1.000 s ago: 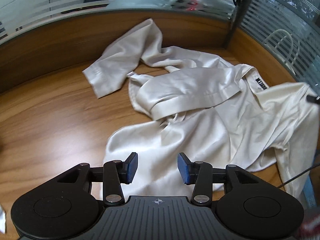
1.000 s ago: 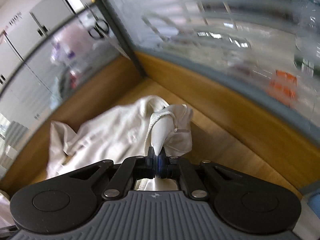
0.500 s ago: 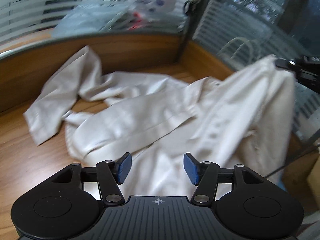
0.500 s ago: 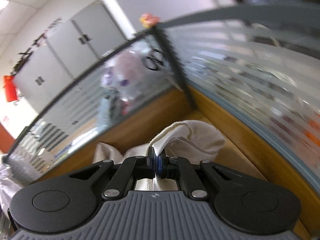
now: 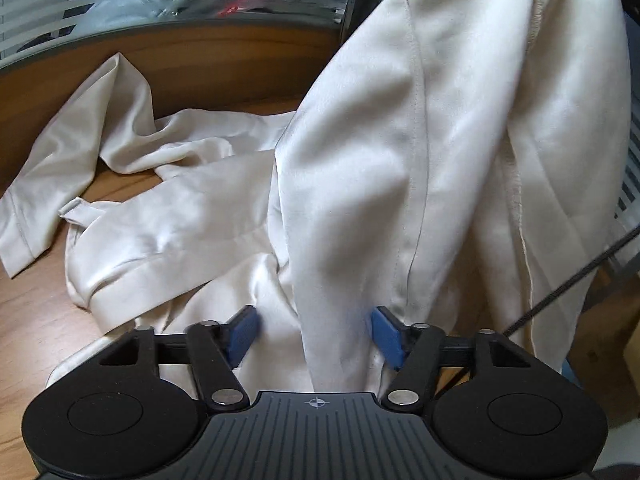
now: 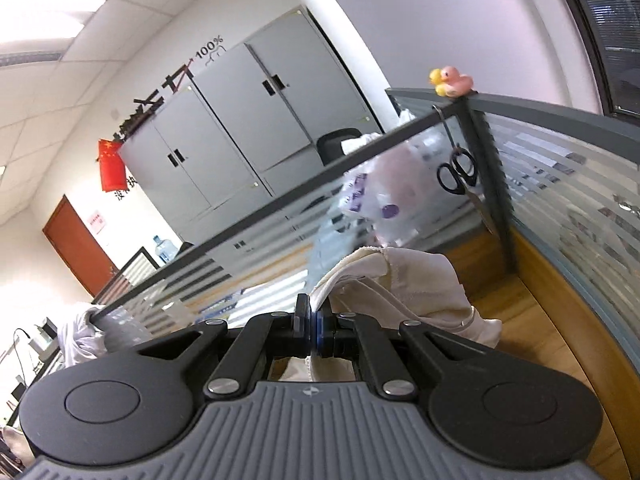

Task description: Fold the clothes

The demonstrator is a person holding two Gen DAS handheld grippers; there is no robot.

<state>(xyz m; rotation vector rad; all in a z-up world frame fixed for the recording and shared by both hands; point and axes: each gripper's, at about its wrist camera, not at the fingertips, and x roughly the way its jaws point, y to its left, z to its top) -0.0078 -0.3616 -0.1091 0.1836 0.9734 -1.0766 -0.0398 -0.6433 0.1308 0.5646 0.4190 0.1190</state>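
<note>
A cream satin shirt (image 5: 440, 140) lies crumpled on the wooden desk (image 5: 36, 320); its right part is lifted high and hangs in front of the left wrist view. My left gripper (image 5: 314, 334) is open, its blue pads (image 5: 242, 332) on either side of the hanging fabric's lower edge. My right gripper (image 6: 311, 330) is shut on a seam edge of the shirt (image 6: 404, 280) and holds it up in the air, tilted toward the ceiling.
Frosted glass partitions (image 5: 120, 4) with a wood base enclose the desk corner. Scissors (image 6: 460, 176) hang on the partition post, a rubber duck (image 6: 450, 80) sits on top. A black cable (image 5: 580, 280) runs at right. Grey cabinets (image 6: 240, 120) stand beyond.
My right gripper rose and tilted upward, lifting the shirt's right side off the desk. My left gripper moved forward and right until the hanging fabric came between its open pads.
</note>
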